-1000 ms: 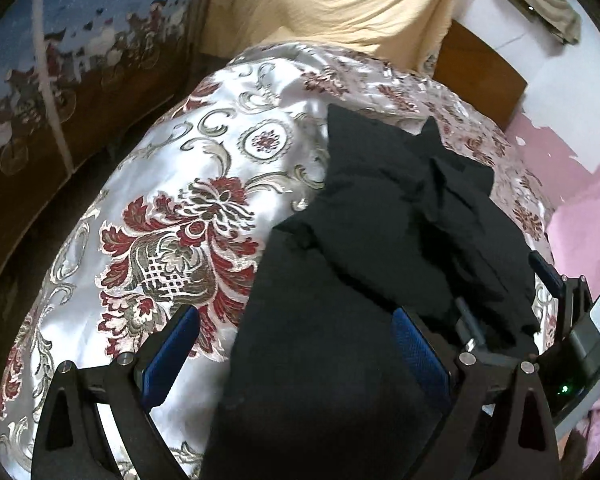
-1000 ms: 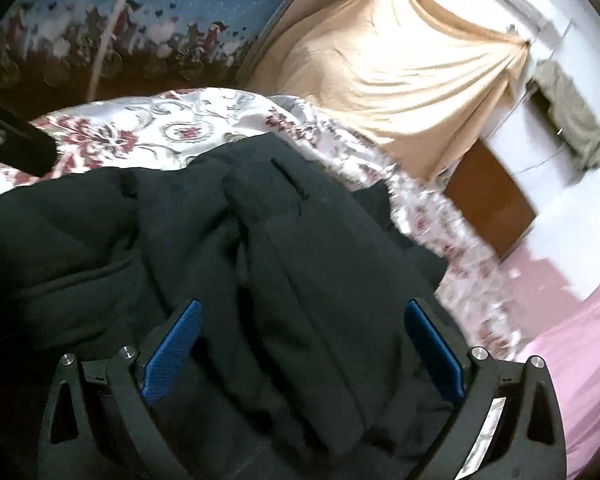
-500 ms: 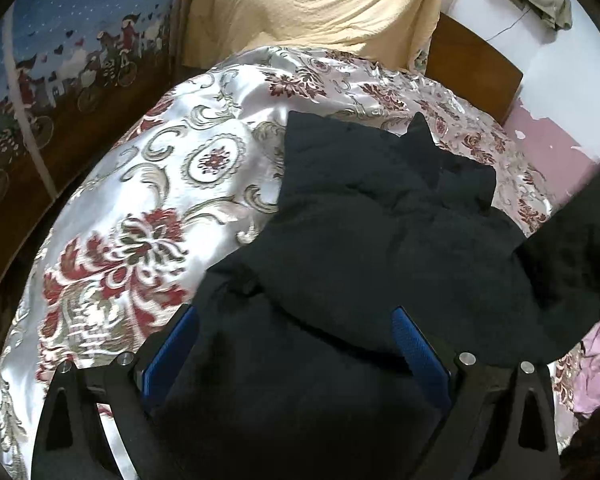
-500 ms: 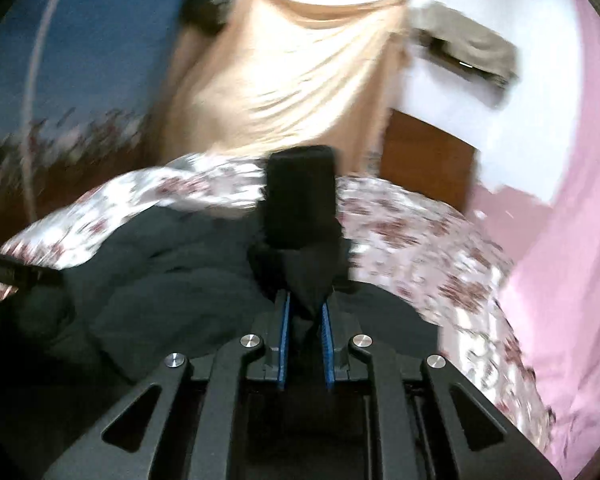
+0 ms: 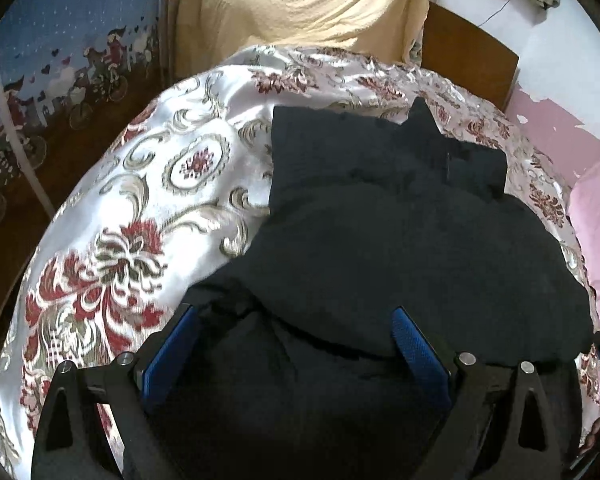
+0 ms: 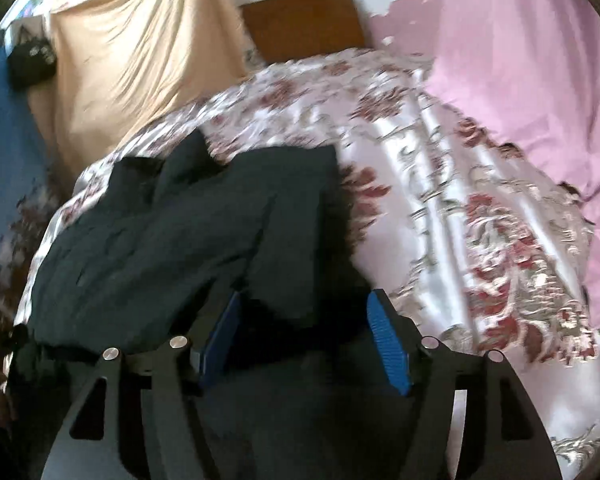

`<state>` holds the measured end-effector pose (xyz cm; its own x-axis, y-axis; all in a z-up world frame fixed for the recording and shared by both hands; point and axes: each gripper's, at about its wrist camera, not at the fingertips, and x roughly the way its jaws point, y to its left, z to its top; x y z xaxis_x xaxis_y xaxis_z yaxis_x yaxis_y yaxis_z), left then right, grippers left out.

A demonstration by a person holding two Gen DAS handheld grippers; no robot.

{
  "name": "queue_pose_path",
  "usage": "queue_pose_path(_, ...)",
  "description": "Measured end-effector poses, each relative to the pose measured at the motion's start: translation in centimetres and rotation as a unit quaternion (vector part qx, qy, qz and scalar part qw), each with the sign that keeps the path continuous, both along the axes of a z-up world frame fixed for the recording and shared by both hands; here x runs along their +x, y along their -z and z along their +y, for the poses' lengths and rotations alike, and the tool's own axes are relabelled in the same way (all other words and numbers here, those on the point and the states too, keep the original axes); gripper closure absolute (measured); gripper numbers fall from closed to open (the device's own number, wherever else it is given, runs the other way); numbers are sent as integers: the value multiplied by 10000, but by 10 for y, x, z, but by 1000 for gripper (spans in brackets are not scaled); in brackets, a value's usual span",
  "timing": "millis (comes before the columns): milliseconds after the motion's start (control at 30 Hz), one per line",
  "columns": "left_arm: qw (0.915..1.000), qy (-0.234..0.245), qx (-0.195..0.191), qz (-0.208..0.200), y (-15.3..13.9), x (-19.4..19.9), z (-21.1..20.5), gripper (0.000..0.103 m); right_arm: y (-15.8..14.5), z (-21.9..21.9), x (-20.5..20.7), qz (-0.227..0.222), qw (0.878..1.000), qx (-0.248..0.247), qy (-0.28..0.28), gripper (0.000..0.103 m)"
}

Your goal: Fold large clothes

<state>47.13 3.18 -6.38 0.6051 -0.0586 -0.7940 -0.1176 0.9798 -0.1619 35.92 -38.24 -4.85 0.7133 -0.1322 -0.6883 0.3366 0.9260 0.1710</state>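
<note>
Two claws hang over the dark, bulky fabric garment (image 5: 400, 232) on the floral satin bedspread (image 5: 140, 200). The left claw (image 5: 296, 344) gapes; the right claw (image 6: 306, 336), just opening, straddles unpinched cloth. A fold seems laid; next, regrip an edge.

one black garment (image 5: 400, 240), two grippers, one bedspread (image 5: 148, 200)

Left gripper (image 5: 296, 340) sits low centre of its frame, blue pads spread wide, angled downward. Right gripper (image 6: 304, 332), also bottom centre, has just been opening its jaws; pads now partway apart, clamping nothing.
</note>
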Motion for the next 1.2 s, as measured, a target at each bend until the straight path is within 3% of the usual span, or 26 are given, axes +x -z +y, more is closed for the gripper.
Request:
queue_pose_path(133, 9997, 14, 231, 80, 12, 11, -7, 6, -7, 23, 21, -207, 9975, -253, -629, 43)
queue_pose_path(233, 9986, 45, 506, 170, 23, 14, -14, 2, 1, 58, 42, -84, 9897, -647, -1275, 43)
queue_pose_path(300, 9978, 81, 629, 197, 30, 15, -17, 0, 16, 65, 57, 163, 9876, -579, -1448, 43)
queue_pose_path(500, 9977, 121, 652, 135, 45, 11, -18, 0, 49, 56, 72, 350, 9873, -99, -1543, 40)
queue_pose_path(667, 9988, 111, 465, -37, 52, 7, -16, 0, 58, 62, 71, 331, 9865, -259, -1580, 39)
queue_pose_path(900, 9991, 105, 336, -228, 57, 3, -14, 0, 65, 58, 72, 286, 9868, -104, -1591, 39)
queue_pose_path(1200, 9986, 106, 476, -179, 57, 6, -16, 0, 65, 62, 73, 294, 9872, -201, -1553, 37)
